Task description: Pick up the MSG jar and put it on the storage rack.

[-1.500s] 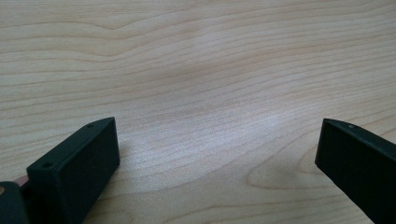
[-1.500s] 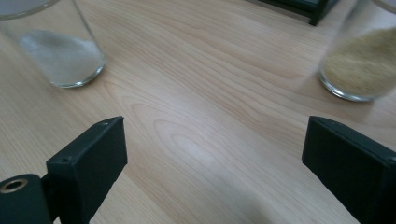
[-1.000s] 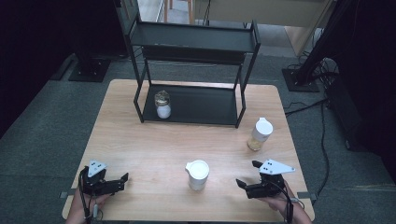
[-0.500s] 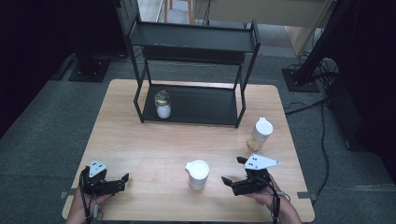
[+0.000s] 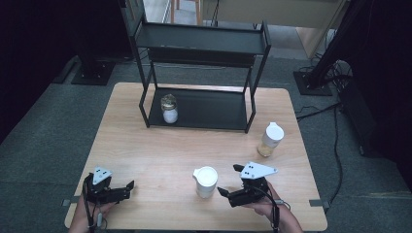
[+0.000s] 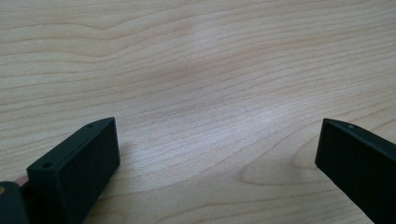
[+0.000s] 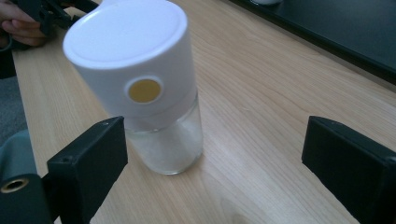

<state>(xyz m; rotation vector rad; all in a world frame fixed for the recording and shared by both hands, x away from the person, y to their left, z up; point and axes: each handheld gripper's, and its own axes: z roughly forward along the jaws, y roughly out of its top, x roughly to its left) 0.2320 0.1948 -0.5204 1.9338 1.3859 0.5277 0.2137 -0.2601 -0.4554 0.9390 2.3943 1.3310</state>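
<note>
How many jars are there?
3. One white-lidded jar stands near the right tool, one yellowish jar at the table's right edge, and one jar on the rack's bottom shelf.

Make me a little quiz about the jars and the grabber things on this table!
1. True or false: the right gripper is clamped on the white-capped jar.
2. Where does the jar with the dark lid stand? A) on the rack's bottom shelf B) on the top shelf C) on the floor
3. Fill in: the left gripper has its jaws ____ over bare table.

Key: 1 false, jaws open beside it; 2 A; 3 open.
</note>
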